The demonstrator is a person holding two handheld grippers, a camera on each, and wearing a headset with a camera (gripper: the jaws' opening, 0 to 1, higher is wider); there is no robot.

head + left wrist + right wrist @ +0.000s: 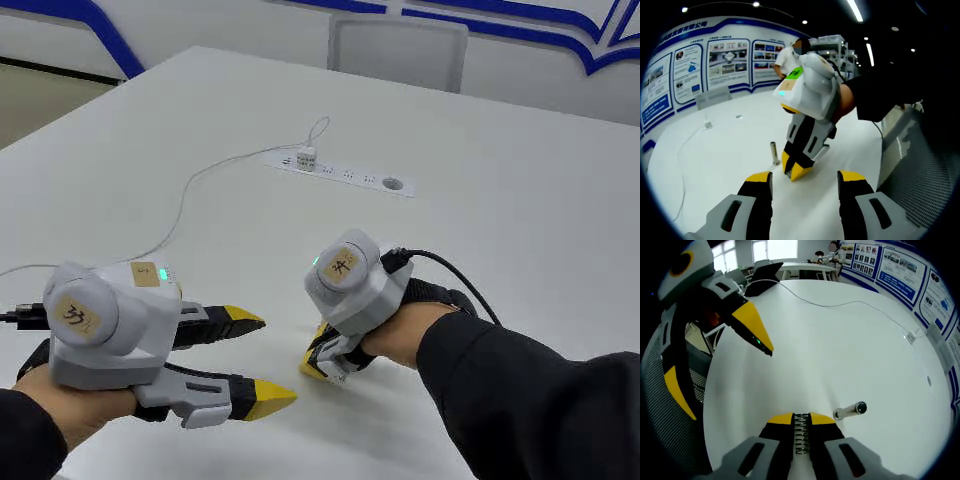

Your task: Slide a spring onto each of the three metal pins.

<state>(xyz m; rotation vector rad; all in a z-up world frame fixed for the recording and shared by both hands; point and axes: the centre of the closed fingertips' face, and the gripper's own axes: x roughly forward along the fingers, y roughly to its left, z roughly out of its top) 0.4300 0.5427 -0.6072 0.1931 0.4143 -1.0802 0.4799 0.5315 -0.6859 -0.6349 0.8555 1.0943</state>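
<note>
Head view, left gripper (270,360): held in a hand low over the white table (480,250), jaws spread well apart, yellow tips aimed at the right gripper (318,365). Gripped by the other hand, tilted steeply down, tips at or just above the tabletop; cannot tell if touching.

Right gripper view: pinching a spring (800,432) between the pressed-in yellow tips, coil lying lengthwise along the jaws. Metal pin (851,410) just beyond those tips, off to the right of them, apart from the spring. Other gripper's yellow tip up and to the left, well clear of both.

Left gripper view: same pin (774,152) standing upright on the table, just beside the right gripper's tips, on their left, ahead of the spread left jaws. Right gripper's tips sit between the two left jaws, a little further out.

Beyond both grippers in head view: power strip (345,173) set in the tabletop with a small white plug (306,158), thin white cable (190,190) trailing from it past the left gripper's outer side. Chair back (397,50) at the far table edge.
</note>
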